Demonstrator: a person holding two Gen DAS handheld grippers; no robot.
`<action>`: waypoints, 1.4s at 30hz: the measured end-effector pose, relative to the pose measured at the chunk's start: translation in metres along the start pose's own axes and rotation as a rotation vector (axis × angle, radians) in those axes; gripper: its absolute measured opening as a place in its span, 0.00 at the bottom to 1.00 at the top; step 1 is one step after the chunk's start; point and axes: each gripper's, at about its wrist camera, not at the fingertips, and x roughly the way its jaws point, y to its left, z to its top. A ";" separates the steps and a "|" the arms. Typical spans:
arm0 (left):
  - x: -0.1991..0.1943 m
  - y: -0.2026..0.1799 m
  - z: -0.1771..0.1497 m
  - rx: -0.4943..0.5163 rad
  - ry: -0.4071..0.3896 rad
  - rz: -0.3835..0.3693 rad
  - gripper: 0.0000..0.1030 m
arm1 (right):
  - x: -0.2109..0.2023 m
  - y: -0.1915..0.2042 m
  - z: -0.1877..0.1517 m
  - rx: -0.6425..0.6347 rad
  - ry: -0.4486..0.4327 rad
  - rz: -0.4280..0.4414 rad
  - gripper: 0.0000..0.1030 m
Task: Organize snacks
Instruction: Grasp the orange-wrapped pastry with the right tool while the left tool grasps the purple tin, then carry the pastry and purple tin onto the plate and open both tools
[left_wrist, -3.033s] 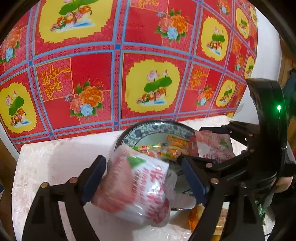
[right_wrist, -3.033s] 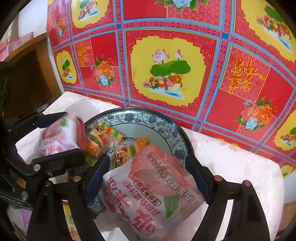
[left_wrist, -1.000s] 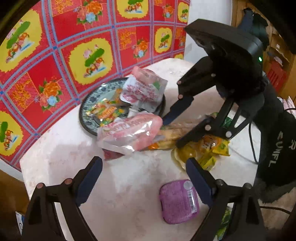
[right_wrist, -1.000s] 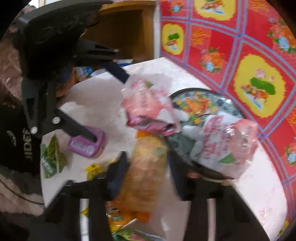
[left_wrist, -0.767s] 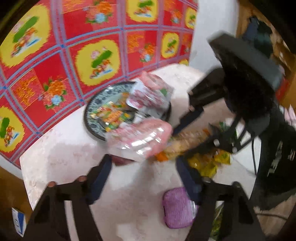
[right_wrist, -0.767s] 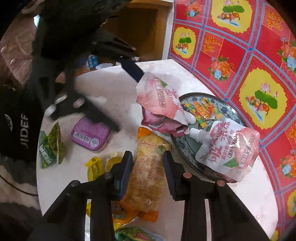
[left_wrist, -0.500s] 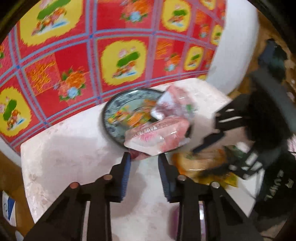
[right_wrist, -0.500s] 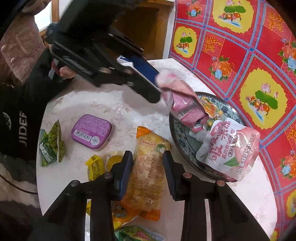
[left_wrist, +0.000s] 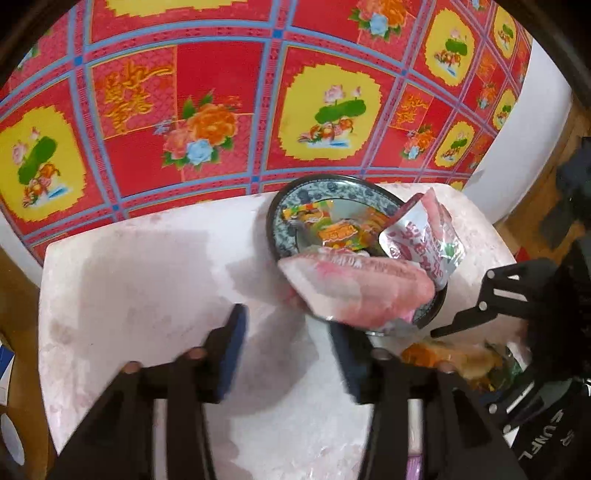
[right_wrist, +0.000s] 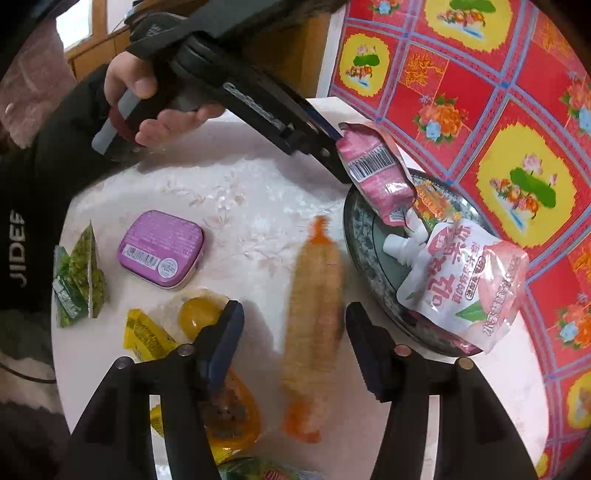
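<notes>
A blue-patterned plate (left_wrist: 280, 206) (right_wrist: 355, 229) holds small snack packs and a white-pink spout pouch (right_wrist: 465, 284) (left_wrist: 424, 240). A pink pouch (left_wrist: 354, 284) (right_wrist: 376, 173) leans over the plate's rim. My left gripper (left_wrist: 288, 350) (right_wrist: 332, 144) has its jaws opening over bare table, with nothing between them and its tips at the pouch's end. My right gripper (right_wrist: 293, 336) has its jaws opening around a long orange snack packet (right_wrist: 314, 295), which is blurred and not pressed by the pads.
On the white table (right_wrist: 221, 192) lie a purple tin (right_wrist: 161, 249), green packets (right_wrist: 75, 280), yellow packets (right_wrist: 144, 334), a yellow jelly cup (right_wrist: 201, 314) and an orange jelly cup (right_wrist: 229, 410). A hand (right_wrist: 159, 110) holds the left gripper. Red patterned cloth hangs behind the plate.
The left gripper swung toward the plate, closed, then parted again; the pink pouch went from the table onto the plate's rim. The right jaws widened off the orange packet.
</notes>
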 end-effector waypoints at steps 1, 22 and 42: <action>-0.002 -0.001 0.000 0.005 -0.002 0.001 0.67 | 0.000 -0.001 0.000 0.002 -0.001 0.005 0.57; -0.042 -0.091 -0.096 0.216 0.134 -0.054 0.71 | 0.007 0.004 0.003 0.025 -0.021 0.081 0.57; -0.055 -0.061 -0.108 0.017 -0.066 -0.129 0.49 | -0.067 -0.023 -0.002 0.178 -0.346 0.092 0.39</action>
